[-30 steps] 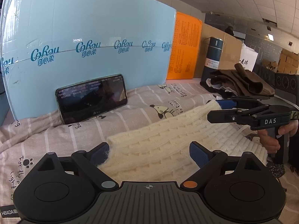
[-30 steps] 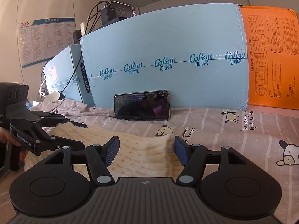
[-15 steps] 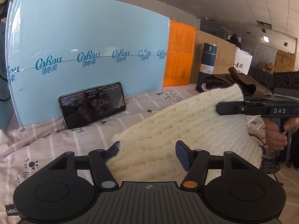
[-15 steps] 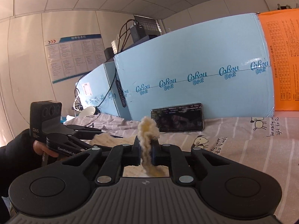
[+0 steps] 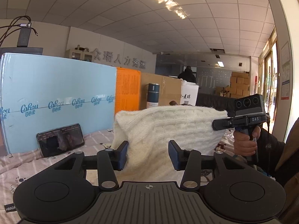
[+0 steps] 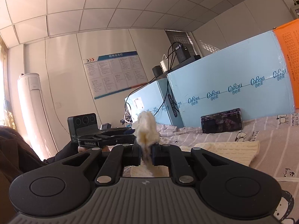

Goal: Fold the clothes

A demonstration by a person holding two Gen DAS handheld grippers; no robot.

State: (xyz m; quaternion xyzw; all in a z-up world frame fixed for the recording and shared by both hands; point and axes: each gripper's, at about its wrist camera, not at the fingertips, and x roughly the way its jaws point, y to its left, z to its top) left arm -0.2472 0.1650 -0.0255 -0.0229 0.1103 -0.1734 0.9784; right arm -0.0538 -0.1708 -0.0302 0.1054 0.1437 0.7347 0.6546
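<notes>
The right gripper (image 6: 146, 154) is pinching the cream sweater (image 5: 168, 128) aloft over the bedsheet (image 6: 271, 130), its width hanging sideways between the spread fingers of the left gripper (image 5: 148, 154).

Bright daylight, window glare, fisheye-curved edges

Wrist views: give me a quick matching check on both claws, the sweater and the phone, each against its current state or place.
Things:
1. right claw
2. left claw
3. phone
4. sweater

States:
A. leaning against the blue board
B. shut on a bunched knit edge
C. partly lifted, one part lying on the striped bedsheet
D. pads apart, knit between them

Pairs: 1-B, 2-D, 3-A, 4-C
</notes>
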